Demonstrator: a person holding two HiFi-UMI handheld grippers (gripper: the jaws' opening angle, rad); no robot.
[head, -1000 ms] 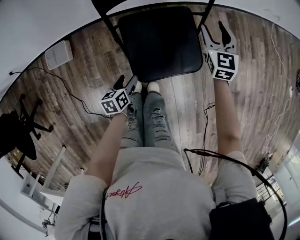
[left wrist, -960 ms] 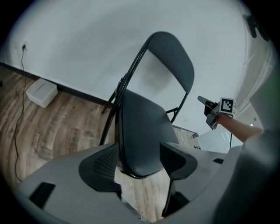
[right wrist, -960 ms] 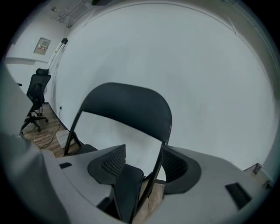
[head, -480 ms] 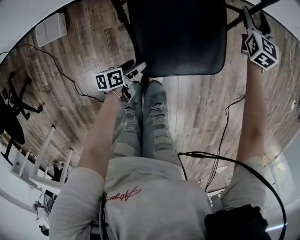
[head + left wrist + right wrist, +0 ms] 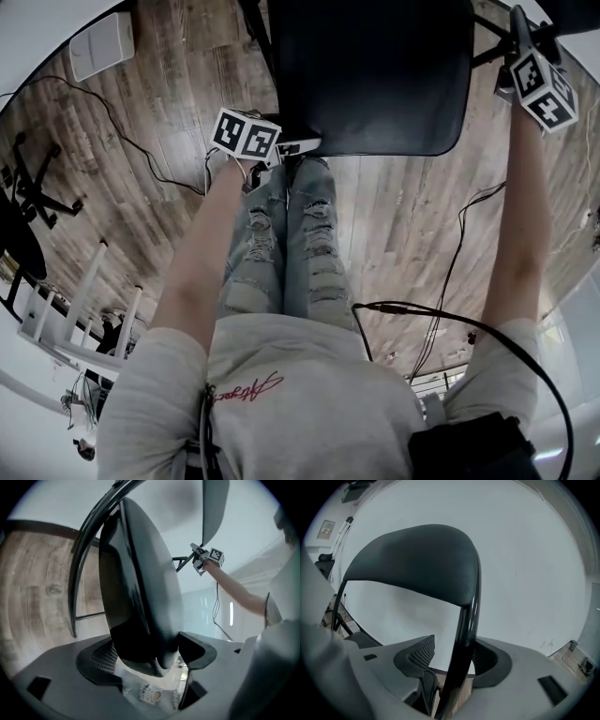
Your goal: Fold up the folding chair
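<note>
The black folding chair stands open in front of me, its seat at the top of the head view. My left gripper is at the seat's front left corner. In the left gripper view the seat runs edge-on between the jaws of this gripper; they have just been opening and stand wide round the edge. My right gripper is at the chair's right side. Its jaws straddle the black frame tube under the backrest. They have opened slightly, leaving a gap at the left pad.
My legs stand right against the seat's front edge. Cables trail over the wooden floor at the left and another cable at the right. A white box lies at the far left, near an office chair base.
The left gripper has swung from beside my knee onto the seat's front corner. The right gripper has shifted right and further up the picture along the chair frame. The chair looks closer.
</note>
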